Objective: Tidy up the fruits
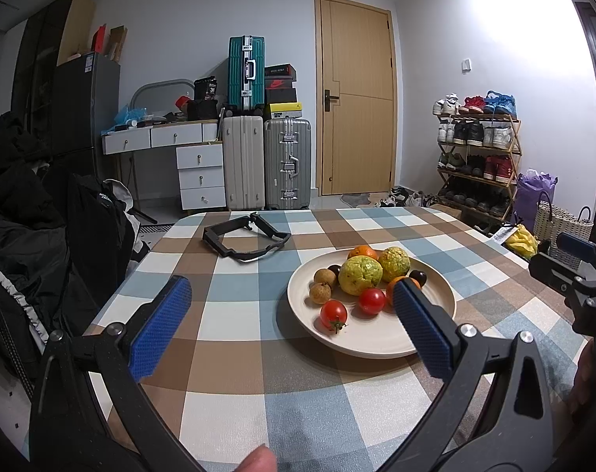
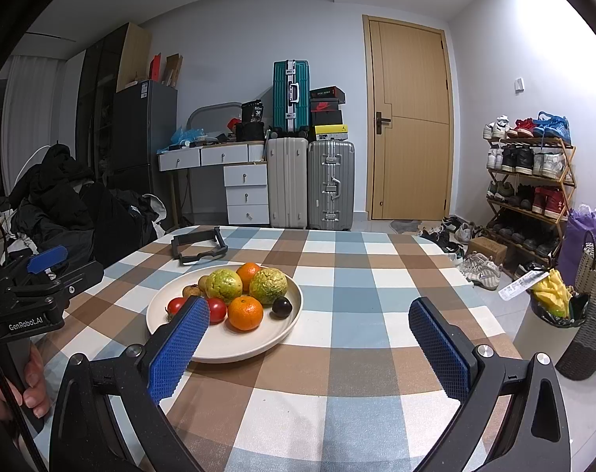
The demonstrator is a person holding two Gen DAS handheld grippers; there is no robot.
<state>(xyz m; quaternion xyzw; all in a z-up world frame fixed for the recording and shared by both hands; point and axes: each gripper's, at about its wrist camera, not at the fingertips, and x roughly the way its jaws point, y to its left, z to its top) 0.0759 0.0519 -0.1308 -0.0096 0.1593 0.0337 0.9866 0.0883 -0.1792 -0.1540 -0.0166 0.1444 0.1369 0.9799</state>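
Observation:
A cream plate [image 1: 376, 344] sits on the checked tablecloth and also shows in the right wrist view [image 2: 235, 348]. It holds two yellow-green guavas [image 1: 360, 275], two oranges [image 2: 245, 312], two red tomatoes [image 1: 333, 313], two brown longans [image 1: 320, 293] and dark round fruits [image 2: 282, 307]. My left gripper [image 1: 294, 295] is open and empty above the table, its right finger over the plate's near rim. My right gripper [image 2: 309, 314] is open and empty, its left finger over the plate's near edge.
A black plastic frame [image 1: 246, 238] lies on the far left of the table. The table [image 2: 337, 275] ends at the far side. Suitcases, drawers, a door and a shoe rack stand beyond. A bin and basket [image 2: 589, 306] stand at the right.

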